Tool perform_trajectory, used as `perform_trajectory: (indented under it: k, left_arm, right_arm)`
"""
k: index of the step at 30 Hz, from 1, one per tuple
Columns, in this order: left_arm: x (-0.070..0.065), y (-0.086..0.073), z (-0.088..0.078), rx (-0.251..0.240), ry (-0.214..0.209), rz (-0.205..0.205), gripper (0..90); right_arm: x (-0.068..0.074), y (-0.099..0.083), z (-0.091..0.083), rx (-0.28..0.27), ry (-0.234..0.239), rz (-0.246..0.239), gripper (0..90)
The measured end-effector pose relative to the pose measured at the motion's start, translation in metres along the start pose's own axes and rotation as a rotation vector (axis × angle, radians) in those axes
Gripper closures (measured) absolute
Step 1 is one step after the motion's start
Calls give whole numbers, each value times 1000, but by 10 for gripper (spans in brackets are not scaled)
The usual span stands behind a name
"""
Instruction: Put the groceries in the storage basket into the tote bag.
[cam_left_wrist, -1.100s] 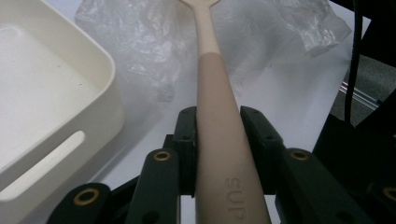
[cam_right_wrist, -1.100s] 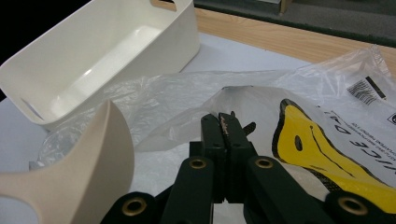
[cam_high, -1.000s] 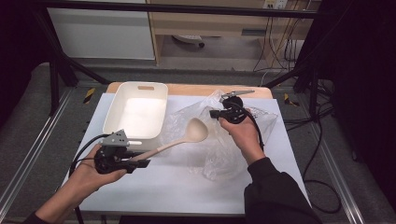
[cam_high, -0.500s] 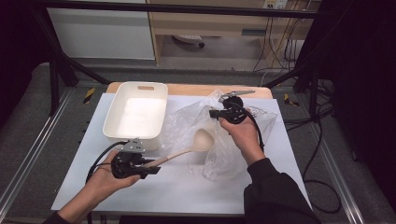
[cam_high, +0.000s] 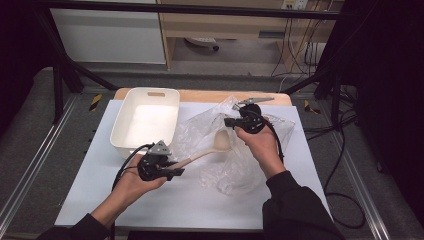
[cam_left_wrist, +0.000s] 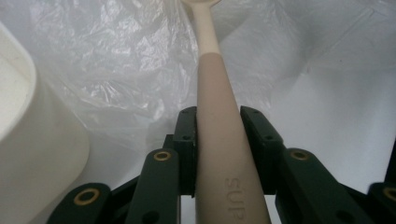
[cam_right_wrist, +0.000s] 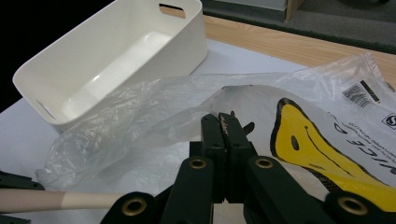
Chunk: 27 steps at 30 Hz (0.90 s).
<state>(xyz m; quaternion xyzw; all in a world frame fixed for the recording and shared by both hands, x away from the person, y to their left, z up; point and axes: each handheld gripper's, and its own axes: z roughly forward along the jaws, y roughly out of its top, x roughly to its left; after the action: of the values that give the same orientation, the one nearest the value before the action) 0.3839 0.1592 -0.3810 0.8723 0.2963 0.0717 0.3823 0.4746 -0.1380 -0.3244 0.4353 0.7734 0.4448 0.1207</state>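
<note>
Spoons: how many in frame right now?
1. The spoon has its handle clamped in the left gripper, its bowl pushed into the mouth of the clear plastic bag that the right gripper pinches open. The crumpled bag could hide more; none visible.

Overhead view, two close tool views

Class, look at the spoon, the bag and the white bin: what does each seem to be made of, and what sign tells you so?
Spoon: probably matte silicone or plastic; smooth two-tone handle with moulded lettering.
Bag: thin clear plastic film; crinkled, see-through, with printing.
White bin: likely rigid moulded plastic, slightly glossy; rounded corners, cut-out handle.
</note>
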Motion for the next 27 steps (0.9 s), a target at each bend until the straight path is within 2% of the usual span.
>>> perform_trajectory:
  k: [17,27]
  left_arm:
    - [-18,31,31,-14,39,16,685]
    - [-19,32,53,-1,81,34,686]
  right_arm:
    - [-4,-4,3,1,-13,11,900]
    - [-4,-4,-2,-8,-8,8,900]
